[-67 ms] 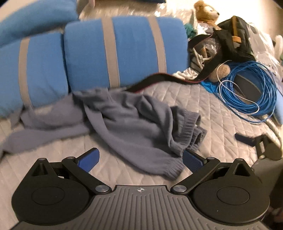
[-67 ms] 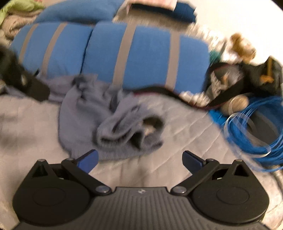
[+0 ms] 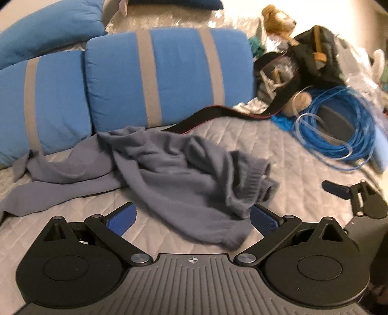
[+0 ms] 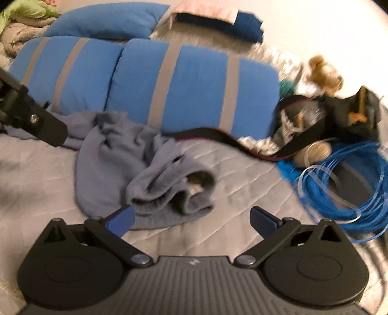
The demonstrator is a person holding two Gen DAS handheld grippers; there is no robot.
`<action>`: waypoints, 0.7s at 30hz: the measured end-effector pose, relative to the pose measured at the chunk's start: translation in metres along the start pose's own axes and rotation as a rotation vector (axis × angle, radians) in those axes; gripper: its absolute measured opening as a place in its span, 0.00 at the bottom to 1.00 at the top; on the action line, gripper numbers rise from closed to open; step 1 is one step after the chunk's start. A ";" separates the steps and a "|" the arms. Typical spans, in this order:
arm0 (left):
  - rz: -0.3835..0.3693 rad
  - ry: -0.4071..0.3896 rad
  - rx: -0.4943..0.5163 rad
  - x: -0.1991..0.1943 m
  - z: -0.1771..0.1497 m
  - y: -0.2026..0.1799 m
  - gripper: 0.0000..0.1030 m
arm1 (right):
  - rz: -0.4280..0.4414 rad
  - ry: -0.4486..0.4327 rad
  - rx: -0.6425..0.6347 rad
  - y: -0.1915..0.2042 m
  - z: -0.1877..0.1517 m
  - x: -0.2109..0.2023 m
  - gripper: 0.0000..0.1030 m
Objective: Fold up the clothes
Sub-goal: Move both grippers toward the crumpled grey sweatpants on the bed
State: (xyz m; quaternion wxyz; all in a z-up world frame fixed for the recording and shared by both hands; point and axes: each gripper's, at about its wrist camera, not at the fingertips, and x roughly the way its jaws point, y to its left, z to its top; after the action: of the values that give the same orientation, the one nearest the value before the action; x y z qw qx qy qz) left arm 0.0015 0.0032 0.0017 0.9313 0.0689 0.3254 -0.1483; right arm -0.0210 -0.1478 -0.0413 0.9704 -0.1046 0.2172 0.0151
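Right wrist view is motion-blurred. Crumpled grey sweater (image 4: 135,169) lies bunched ahead of both spread, empty grippers: left gripper (image 3: 192,216), right gripper (image 4: 192,218).

sweater (image 3: 184,174) crumpled on bed (image 3: 278,150) | pillows (image 3: 167,77) behind it | cable coil (image 3: 339,126) to its right | bag (image 3: 315,55) and teddy bear (image 3: 278,20) behind coil
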 end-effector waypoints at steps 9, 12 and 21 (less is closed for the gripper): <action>-0.042 -0.048 -0.046 -0.001 0.006 0.014 1.00 | -0.079 0.003 -0.070 0.002 0.004 -0.015 1.00; -0.033 -0.040 -0.062 -0.003 0.005 0.009 1.00 | -0.075 0.024 -0.116 0.003 0.007 -0.018 1.00; -0.069 -0.001 -0.044 -0.004 0.010 0.001 1.00 | -0.117 0.017 -0.174 0.002 0.007 -0.004 1.00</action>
State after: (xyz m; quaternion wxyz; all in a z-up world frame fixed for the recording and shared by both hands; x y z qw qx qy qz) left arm 0.0040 0.0027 0.0119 0.9271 0.0372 0.3304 -0.1732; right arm -0.0221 -0.1438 -0.0334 0.9550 -0.2012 0.2168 -0.0236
